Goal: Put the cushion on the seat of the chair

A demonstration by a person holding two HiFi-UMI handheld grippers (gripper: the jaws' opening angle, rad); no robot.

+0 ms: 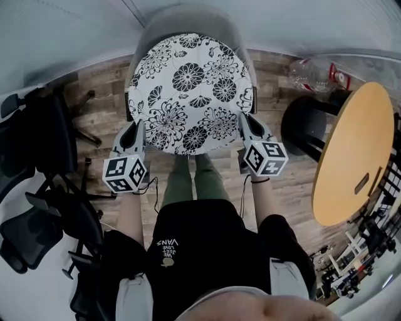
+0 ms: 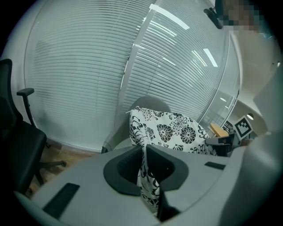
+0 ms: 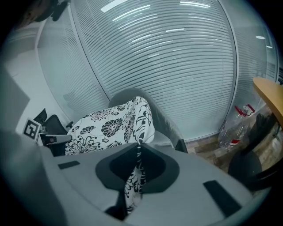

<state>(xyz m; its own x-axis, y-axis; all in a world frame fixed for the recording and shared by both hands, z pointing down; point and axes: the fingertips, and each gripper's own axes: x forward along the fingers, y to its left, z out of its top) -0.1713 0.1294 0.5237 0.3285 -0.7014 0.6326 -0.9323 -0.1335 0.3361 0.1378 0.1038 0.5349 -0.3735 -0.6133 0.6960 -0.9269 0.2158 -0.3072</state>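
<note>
As cushion (image 1: 191, 91) hangs over chair (image 1: 182, 17), perhaps touching | left gripper (image 1: 139, 130) pinches its edge; right gripper (image 1: 245, 123) likewise

The black shirt (image 1: 207, 251) bears a pale print (image 1: 166, 245), upside down, behind and between the left gripper (image 1: 139, 127) and right gripper (image 1: 245, 123): "VANS", with smaller "WE" and "LOVE" beside it. The bottle (image 1: 313, 74) label, right of the right gripper, is unreadable.
</note>
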